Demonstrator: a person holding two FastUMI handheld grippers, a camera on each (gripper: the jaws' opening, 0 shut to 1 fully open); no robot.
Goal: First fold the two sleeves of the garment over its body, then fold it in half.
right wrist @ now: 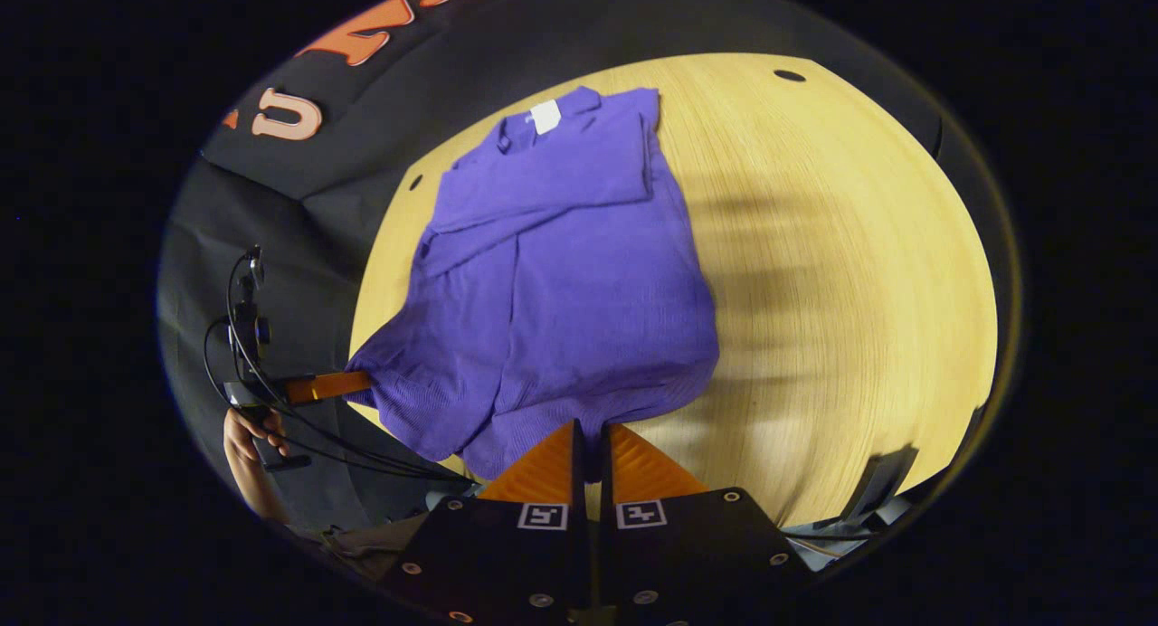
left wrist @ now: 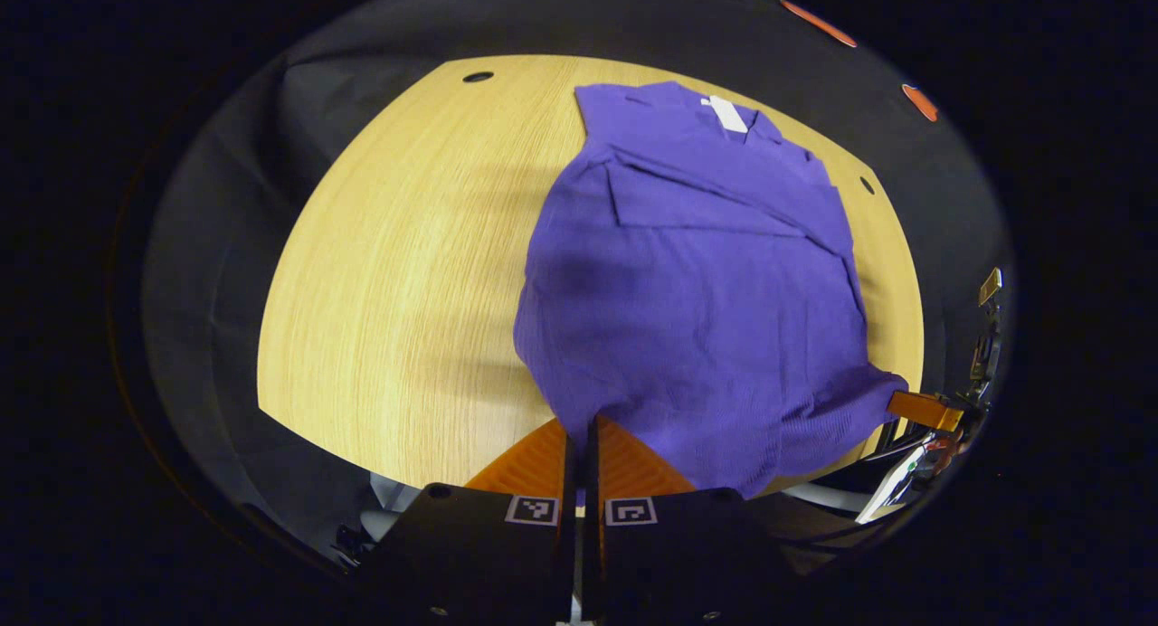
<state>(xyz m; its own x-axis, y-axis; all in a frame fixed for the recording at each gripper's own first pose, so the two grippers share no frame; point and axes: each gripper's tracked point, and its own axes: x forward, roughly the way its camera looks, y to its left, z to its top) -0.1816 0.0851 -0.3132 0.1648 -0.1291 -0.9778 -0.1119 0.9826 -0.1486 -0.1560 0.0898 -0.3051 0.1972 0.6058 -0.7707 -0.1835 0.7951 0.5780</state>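
Note:
A purple garment lies on the wooden table, collar with a white label at the far end. Both sleeves lie folded across its chest. In the left gripper view my left gripper is shut on the near hem corner, which is raised off the table. My right gripper pinches the other hem corner at the right. In the right gripper view the garment spreads ahead; my right gripper is shut on its hem, and the left gripper grips the corner at the left.
Bare table stretches beside the garment. Small round holes sit near the table's far corners. A hand with cables holds the left gripper off the table's near edge. Black cloth walls surround the table.

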